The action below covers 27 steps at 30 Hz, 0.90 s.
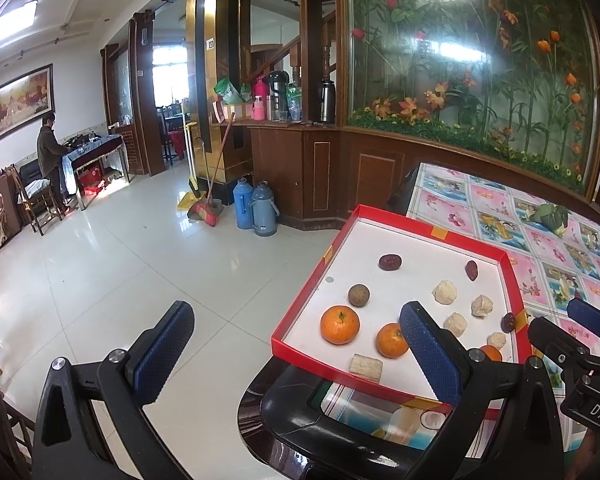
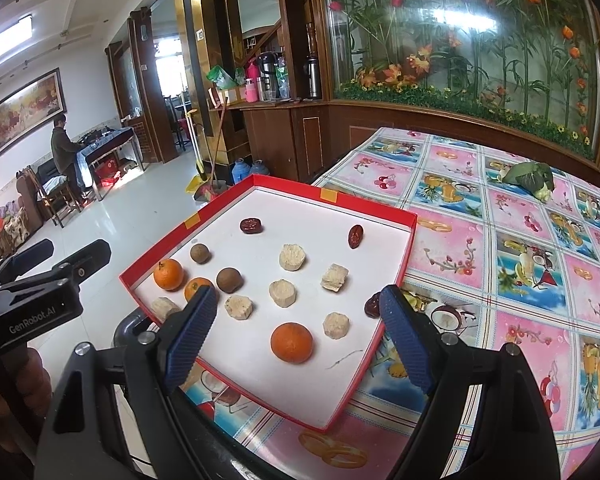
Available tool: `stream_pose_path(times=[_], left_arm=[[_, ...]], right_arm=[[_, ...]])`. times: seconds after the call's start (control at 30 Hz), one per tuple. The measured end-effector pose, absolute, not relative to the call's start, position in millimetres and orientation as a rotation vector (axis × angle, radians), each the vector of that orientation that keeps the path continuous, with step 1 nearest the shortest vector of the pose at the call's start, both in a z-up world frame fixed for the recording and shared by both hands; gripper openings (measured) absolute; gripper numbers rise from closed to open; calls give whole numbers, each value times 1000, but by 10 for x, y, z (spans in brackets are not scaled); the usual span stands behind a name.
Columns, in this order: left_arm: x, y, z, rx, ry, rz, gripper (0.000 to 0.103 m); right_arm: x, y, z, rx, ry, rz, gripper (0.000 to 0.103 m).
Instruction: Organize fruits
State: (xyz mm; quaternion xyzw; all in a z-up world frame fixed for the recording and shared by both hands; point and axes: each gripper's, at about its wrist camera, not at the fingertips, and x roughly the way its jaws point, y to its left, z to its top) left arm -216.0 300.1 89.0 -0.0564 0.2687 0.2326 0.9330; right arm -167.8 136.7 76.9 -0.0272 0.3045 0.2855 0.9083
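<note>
Here, both my tools hang above the near edge of the red tray (image 2: 410,236), each spread wide with nothing between its pads. The right gripper (image 2: 296,322) looks straight down the tray, and the nearest orange (image 2: 291,342) sits just ahead, between its fingers. Two more oranges (image 2: 168,274) lie off to its left near the tray corner, two brown round fruits (image 2: 229,279) just beyond them, pale chunks (image 2: 282,292) spread across the middle, and dark red dates (image 2: 251,225) toward the far wall, with one date (image 2: 373,305) right by my right finger. The left gripper (image 1: 296,356) is held off the tray's left side, half over the floor; an orange (image 1: 339,325) lies ahead between its fingers. The kinds lie mixed, so I judge sorting remains, though toward what layout I cannot tell. The oranges should be firm and a little springy; I'd take one across its widest part, gently, as the peel may slip. The pale chunks look crumbly and light, so grip their flat sides softly. The dates look small and glossy, likely to roll, best pinched across the short waist.
</note>
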Motion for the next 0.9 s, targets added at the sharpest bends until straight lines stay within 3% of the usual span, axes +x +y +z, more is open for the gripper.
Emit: stream_pose_path(times=[0.9], left_arm=[[-1998,3005,772,-122,574,465,103]], right_arm=[[-1484,1365,624,-39,668,574,84]])
